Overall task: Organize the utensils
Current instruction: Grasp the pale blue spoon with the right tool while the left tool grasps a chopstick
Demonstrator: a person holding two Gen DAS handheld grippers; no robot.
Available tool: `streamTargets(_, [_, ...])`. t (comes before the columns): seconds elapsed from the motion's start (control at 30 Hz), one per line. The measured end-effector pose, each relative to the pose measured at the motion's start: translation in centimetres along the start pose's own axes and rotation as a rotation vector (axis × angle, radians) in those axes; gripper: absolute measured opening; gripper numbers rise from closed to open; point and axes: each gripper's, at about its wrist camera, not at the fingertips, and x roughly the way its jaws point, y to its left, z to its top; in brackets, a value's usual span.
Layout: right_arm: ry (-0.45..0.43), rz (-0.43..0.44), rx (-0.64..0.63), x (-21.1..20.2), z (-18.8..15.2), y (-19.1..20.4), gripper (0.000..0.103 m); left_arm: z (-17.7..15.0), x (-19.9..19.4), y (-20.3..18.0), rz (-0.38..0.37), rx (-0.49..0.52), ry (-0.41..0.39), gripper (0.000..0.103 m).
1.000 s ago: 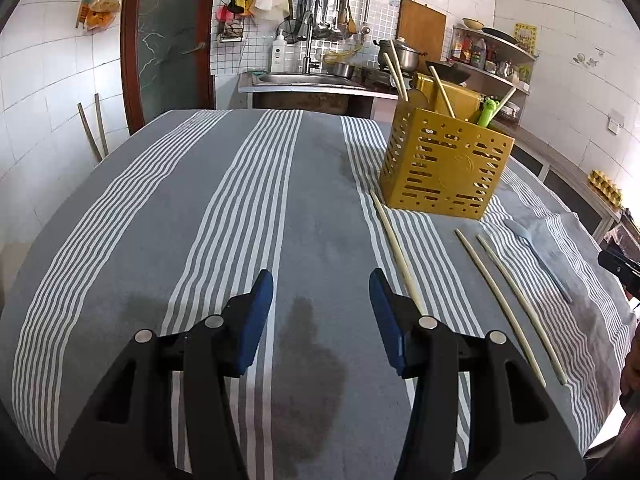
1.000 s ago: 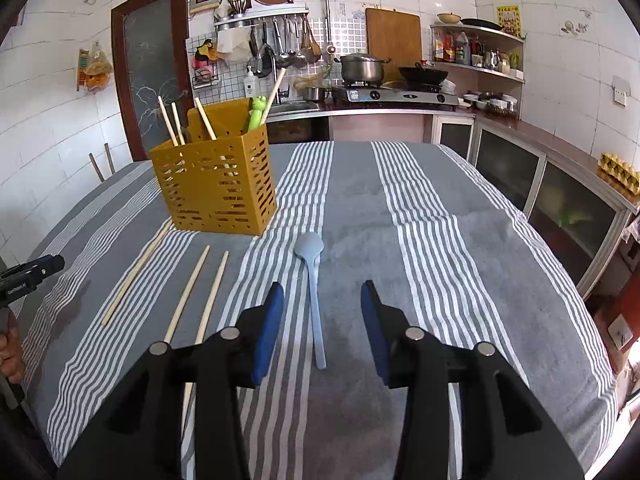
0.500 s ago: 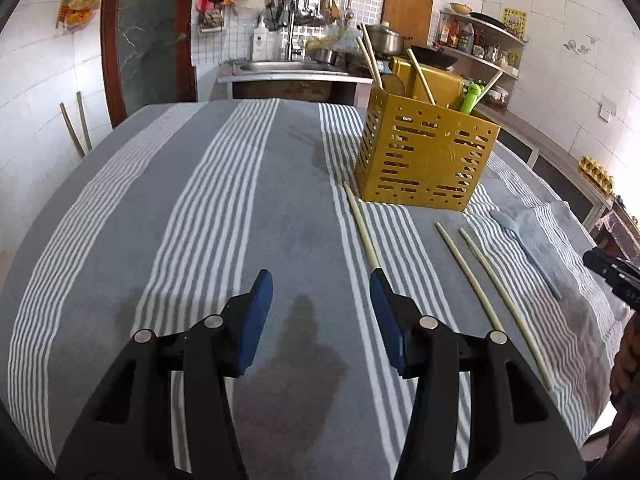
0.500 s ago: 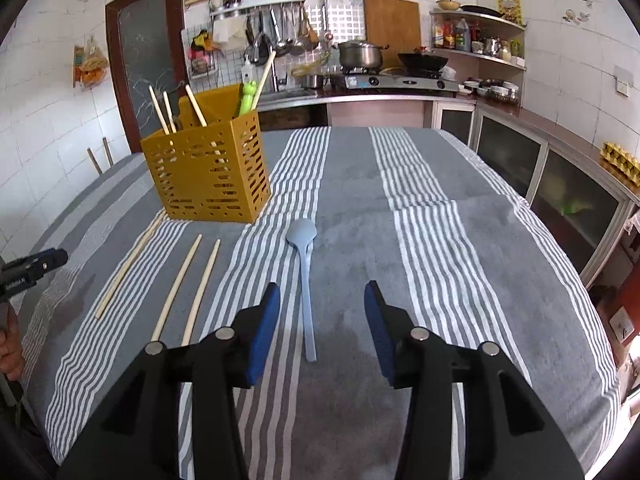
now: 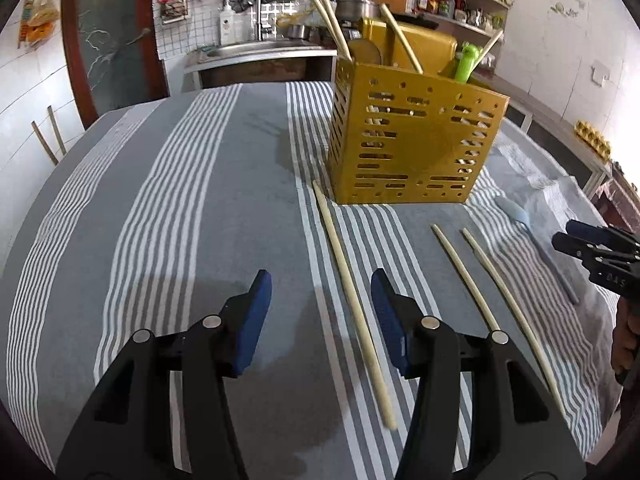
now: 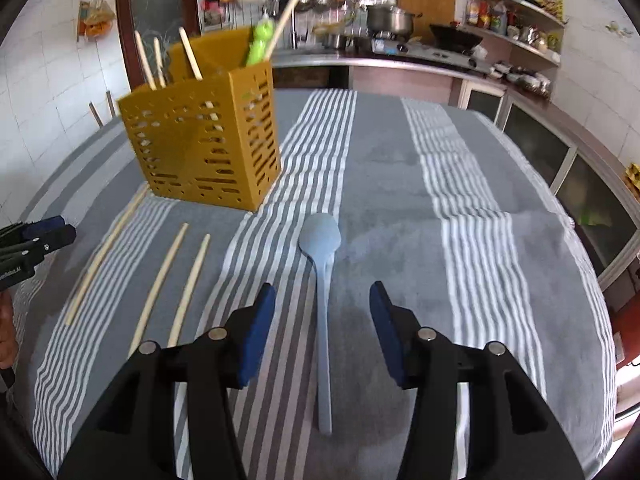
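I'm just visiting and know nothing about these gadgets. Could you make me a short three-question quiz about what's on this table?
1. How many loose chopsticks lie on the striped cloth?
2. True or false: the blue spoon already stands in the yellow holder.
3. The right gripper is lined up over: A) the spoon's handle, B) a chopstick, C) the holder.

Key
1. Three: one long chopstick between the left gripper fingers, and a pair beside it.
2. False; it lies flat on the cloth.
3. A; its jaws are opening, and nothing is gripped.
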Motion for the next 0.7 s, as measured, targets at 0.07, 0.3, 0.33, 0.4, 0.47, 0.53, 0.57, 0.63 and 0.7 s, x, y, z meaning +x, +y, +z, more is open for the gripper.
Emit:
streamTargets(0.07, [0.028, -0.006, -0.008, 1.4, 0.6, 0.1, 0.049, 0.6, 1.3, 0.0, -0.01, 0.0, 0.027, 0.051])
streamTargets(0.3, [0.091, -0.027, -0.025, 4.4, 1.3, 0.9, 0.049, 2.4, 4.4, -0.6, -0.018, 0.01, 0.075, 0.051])
streamTargets(0.33, [0.093, -0.029, -0.021, 4.5, 1.3, 0.9, 0.048, 2.7, 4.8, -0.7, -0.01, 0.016, 0.081, 0.051])
streamTargets(0.4, [0.103, -0.029, -0.014, 5.0, 1.5, 0.9, 0.048, 3.1, 5.5, -0.8, -0.001, 0.009, 0.086, 0.051])
streamTargets(0.47, [0.104, -0.034, -0.001, 5.3, 1.9, 0.9, 0.04, 3.6, 6.2, -0.7, 0.008, 0.007, 0.104, 0.051])
streamTargets(0.53, [0.108, -0.028, 0.009, 5.7, 2.3, 0.9, 0.032, 4.1, 7.2, -0.6, 0.007, -0.007, 0.127, 0.051])
streamTargets(0.57, [0.109, -0.027, 0.012, 5.9, 2.6, 0.7, 0.032, 4.4, 7.7, -0.6, 0.008, -0.014, 0.14, 0.051])
streamTargets(0.63, [0.106, -0.027, 0.021, 6.2, 3.0, 0.6, 0.032, 4.7, 8.3, -0.6, 0.009, -0.017, 0.153, 0.05])
streamTargets(0.7, [0.103, -0.029, 0.036, 6.5, 3.4, 0.2, 0.032, 4.9, 8.9, -0.7, 0.017, -0.013, 0.163, 0.049])
